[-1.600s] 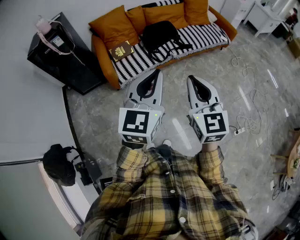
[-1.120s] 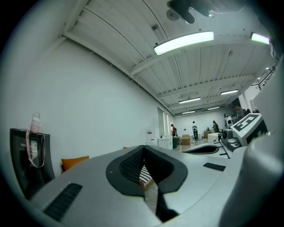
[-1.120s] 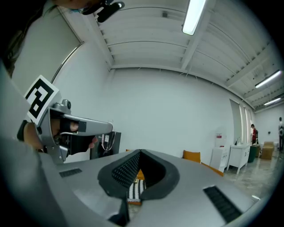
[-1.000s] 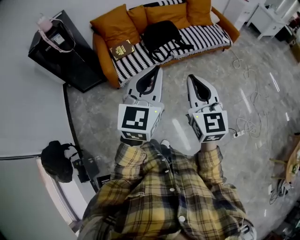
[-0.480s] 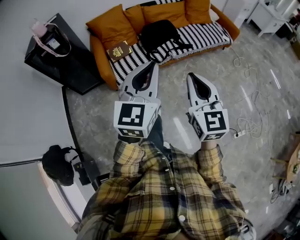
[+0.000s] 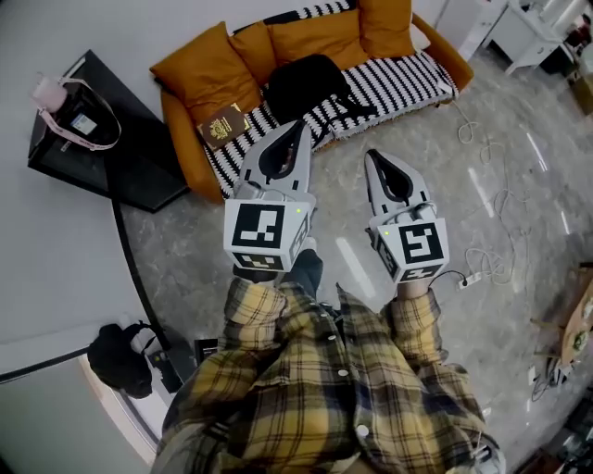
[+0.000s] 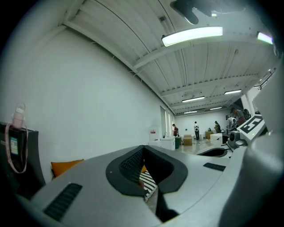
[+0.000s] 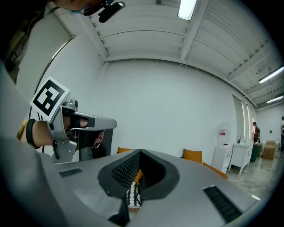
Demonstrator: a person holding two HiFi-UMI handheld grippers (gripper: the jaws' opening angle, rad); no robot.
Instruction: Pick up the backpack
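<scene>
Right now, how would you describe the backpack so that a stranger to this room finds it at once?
Find the orange sofa by the white wall, its seat striped black and white. The backpack lies mid-seat, in front of the cushions. It is the only all-black thing there; the booklet to its left is small and brown.

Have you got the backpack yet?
Not yet. Nothing is done: the black backpack lies on the striped sofa. The left gripper and right gripper are shut, empty, pointing toward it. To do: reach it, open, grab, lift.
</scene>
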